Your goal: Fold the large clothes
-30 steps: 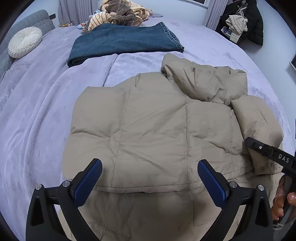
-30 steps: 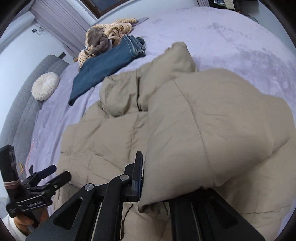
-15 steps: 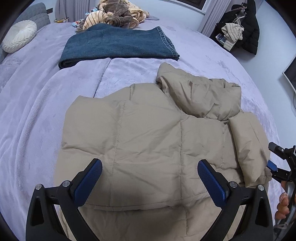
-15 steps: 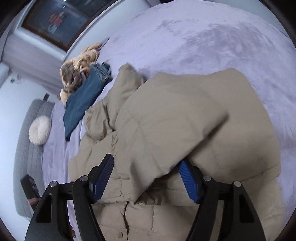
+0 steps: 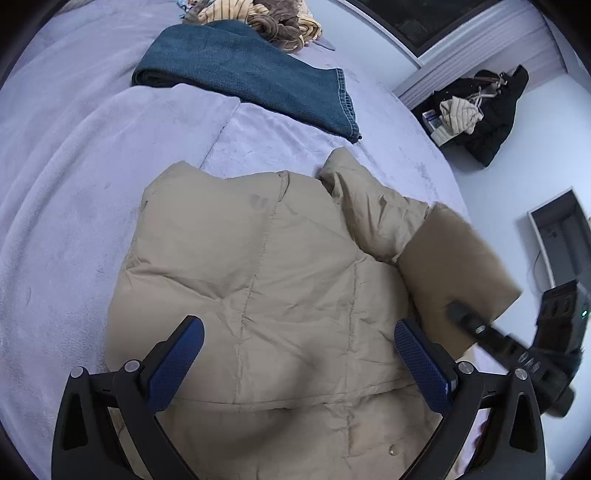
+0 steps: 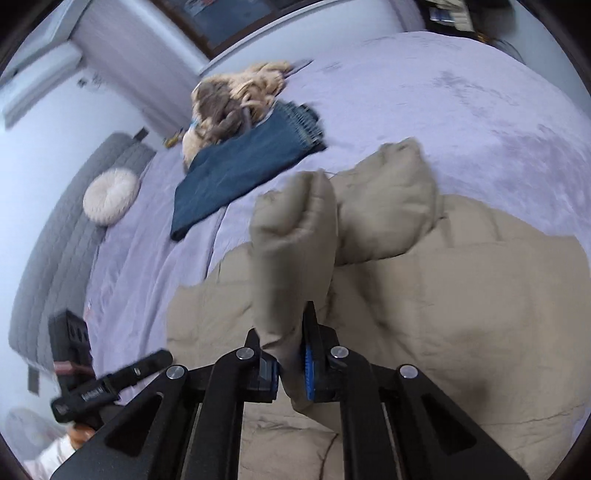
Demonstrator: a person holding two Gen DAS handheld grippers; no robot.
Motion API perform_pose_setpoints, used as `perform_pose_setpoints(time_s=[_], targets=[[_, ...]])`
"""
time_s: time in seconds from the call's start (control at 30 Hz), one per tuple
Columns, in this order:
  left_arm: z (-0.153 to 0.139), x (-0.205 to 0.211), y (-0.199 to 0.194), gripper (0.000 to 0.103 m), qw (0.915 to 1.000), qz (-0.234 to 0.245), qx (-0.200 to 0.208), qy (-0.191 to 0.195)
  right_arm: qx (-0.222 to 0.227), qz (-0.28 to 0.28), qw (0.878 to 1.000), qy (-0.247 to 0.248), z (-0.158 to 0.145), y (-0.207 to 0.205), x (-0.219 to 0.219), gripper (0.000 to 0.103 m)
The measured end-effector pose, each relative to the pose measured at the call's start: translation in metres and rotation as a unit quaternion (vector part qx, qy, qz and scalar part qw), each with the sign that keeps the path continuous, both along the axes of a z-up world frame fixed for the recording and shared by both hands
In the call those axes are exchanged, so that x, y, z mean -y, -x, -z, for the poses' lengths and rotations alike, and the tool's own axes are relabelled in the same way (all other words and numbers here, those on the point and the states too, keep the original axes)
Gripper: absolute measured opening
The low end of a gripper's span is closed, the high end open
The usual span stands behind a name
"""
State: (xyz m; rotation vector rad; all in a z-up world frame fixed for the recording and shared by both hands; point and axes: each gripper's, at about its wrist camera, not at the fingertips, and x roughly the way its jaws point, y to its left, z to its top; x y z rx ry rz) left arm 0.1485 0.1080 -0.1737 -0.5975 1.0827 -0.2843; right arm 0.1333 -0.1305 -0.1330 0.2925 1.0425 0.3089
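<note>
A beige puffer jacket (image 5: pixel 258 280) lies spread on the lilac bed, hood (image 5: pixel 365 199) toward the far side. My left gripper (image 5: pixel 299 354) is open and empty, hovering over the jacket's lower part. My right gripper (image 6: pixel 290 365) is shut on the jacket's sleeve (image 6: pixel 295 236) and holds it lifted above the jacket body (image 6: pixel 461 314). The lifted sleeve (image 5: pixel 454 258) also shows in the left wrist view, with the right gripper (image 5: pixel 458 314) at its end. The left gripper (image 6: pixel 147 365) shows at the lower left of the right wrist view.
Folded blue jeans (image 5: pixel 251 74) and a heap of striped and brown clothes (image 5: pixel 273 18) lie at the far side of the bed (image 5: pixel 74 166). A round white cushion (image 6: pixel 110 195) rests by the grey headboard (image 6: pixel 55 251). Dark clothes (image 5: pixel 484 110) sit beyond the bed.
My right gripper has closed on the sleeve and lifted it up over the jacket. My left gripper has stayed open, and its view has swung toward the right.
</note>
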Motion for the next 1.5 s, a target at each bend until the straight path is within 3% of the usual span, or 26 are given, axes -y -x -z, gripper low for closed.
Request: perform_pose_setpoints(time_s=[0.03, 0.1, 0.17, 0.3, 0.43, 0.53, 0.67, 0.7, 0.77, 0.83, 0.87, 0.9, 0.93, 0.97, 1.07, 1.13, 1.27, 1.37, 1.47, 1.5], targets=[[0.001, -0.003, 0.000, 0.103, 0.9998, -0.001, -0.003, 0.018, -0.014, -0.017, 1.000, 0.021, 0.008, 0.001, -0.017, 0.019], [0.002, -0.005, -0.001, 0.103, 0.9984, 0.001, -0.005, 0.056, -0.041, -0.038, 0.997, 0.045, 0.022, 0.005, -0.037, 0.055], [0.003, -0.001, -0.003, 0.103, 0.9967, 0.013, -0.006, 0.080, -0.054, -0.047, 0.997, 0.031, 0.027, 0.013, -0.039, 0.065], [0.008, 0.018, -0.011, 0.103, 0.9953, 0.040, -0.014, 0.087, -0.076, -0.021, 0.997, 0.008, 0.027, 0.035, -0.003, 0.066], [0.020, 0.047, -0.025, 0.103, 0.9934, 0.067, -0.030, 0.088, -0.116, 0.061, 0.990, -0.043, 0.038, 0.063, 0.074, 0.067], [0.028, 0.073, -0.034, 0.103, 0.9943, 0.082, -0.037, 0.056, -0.140, 0.153, 0.973, -0.096, 0.052, 0.087, 0.140, 0.067], [0.033, 0.100, -0.044, 0.103, 0.9954, 0.085, -0.036, 0.026, -0.129, 0.269, 0.937, -0.183, 0.065, 0.113, 0.212, 0.067], [0.033, 0.106, -0.045, 0.099, 0.9956, 0.084, -0.035, 0.020, -0.120, 0.296, 0.926, -0.202, 0.067, 0.116, 0.227, 0.067], [0.031, 0.114, -0.047, 0.076, 0.9958, 0.085, -0.032, 0.010, -0.108, 0.335, 0.908, -0.228, 0.072, 0.118, 0.247, 0.067], [0.030, 0.119, -0.048, 0.014, 0.9947, 0.096, -0.035, -0.005, -0.103, 0.359, 0.895, -0.243, 0.075, 0.114, 0.260, 0.067], [0.028, 0.119, -0.046, 0.013, 0.9947, 0.098, -0.030, -0.009, -0.103, 0.362, 0.893, -0.246, 0.076, 0.111, 0.263, 0.060], [0.023, 0.116, -0.042, 0.013, 0.9955, 0.092, -0.018, -0.015, -0.102, 0.358, 0.897, -0.239, 0.075, 0.107, 0.263, 0.028], [0.017, 0.111, -0.036, 0.013, 0.9959, 0.088, -0.002, -0.022, -0.100, 0.345, 0.907, -0.221, 0.071, 0.100, 0.261, 0.012], [0.013, 0.106, -0.030, 0.013, 0.9961, 0.083, 0.008, -0.029, -0.093, 0.331, 0.917, -0.201, 0.065, 0.096, 0.259, 0.008], [0.020, 0.089, -0.019, 0.013, 0.9962, 0.071, 0.003, -0.051, -0.076, 0.274, 0.947, -0.149, 0.050, 0.078, 0.248, 0.007], [0.034, 0.083, -0.020, 0.013, 0.9958, 0.069, -0.014, -0.058, -0.084, 0.252, 0.957, -0.114, 0.055, 0.071, 0.240, 0.007], [0.048, 0.088, -0.017, 0.013, 0.9922, 0.080, -0.005, -0.095, -0.111, 0.241, 0.961, -0.083, 0.085, 0.065, 0.237, 0.007], [0.042, 0.090, -0.014, 0.014, 0.9903, 0.074, -0.005, -0.118, -0.116, 0.241, 0.960, -0.083, 0.085, 0.068, 0.237, 0.008], [0.027, 0.084, -0.007, 0.038, 0.9861, 0.061, -0.001, -0.154, -0.126, 0.216, 0.966, -0.061, 0.070, 0.077, 0.234, 0.016], [0.019, 0.079, -0.003, 0.053, 0.9848, 0.050, 0.010, -0.166, -0.125, 0.209, 0.969, -0.049, 0.062, 0.082, 0.233, 0.023]])
